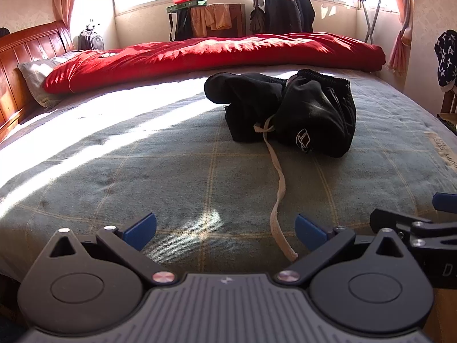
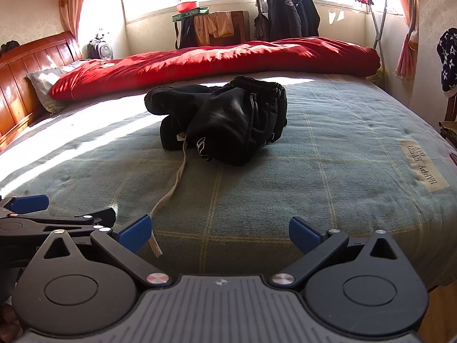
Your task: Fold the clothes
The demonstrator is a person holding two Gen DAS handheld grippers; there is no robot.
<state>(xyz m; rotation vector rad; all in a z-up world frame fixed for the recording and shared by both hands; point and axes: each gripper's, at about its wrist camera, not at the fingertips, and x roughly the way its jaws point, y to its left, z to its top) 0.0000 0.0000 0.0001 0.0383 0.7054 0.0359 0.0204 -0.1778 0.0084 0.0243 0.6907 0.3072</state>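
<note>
A crumpled black garment (image 1: 288,111) (image 2: 222,120) with an elastic waistband and a white logo lies in a heap in the middle of the bed. Its long pale drawstring (image 1: 278,194) (image 2: 168,197) trails toward the near edge. My left gripper (image 1: 225,230) hovers open over the bed's near edge, with the cord's end beside its right pad. My right gripper (image 2: 220,234) is open too, and the cord's end lies at its left pad. Each gripper shows at the edge of the other's view, the right gripper (image 1: 422,223) and the left gripper (image 2: 42,220). Neither touches the garment.
A grey-green checked bedspread (image 1: 142,177) (image 2: 342,157) covers the bed. A rolled red quilt (image 1: 214,54) (image 2: 214,60) and a pillow (image 1: 37,71) lie along the far side. A wooden headboard (image 1: 25,57) stands at left. A clothes rack (image 2: 288,14) with dark jackets is by the windows.
</note>
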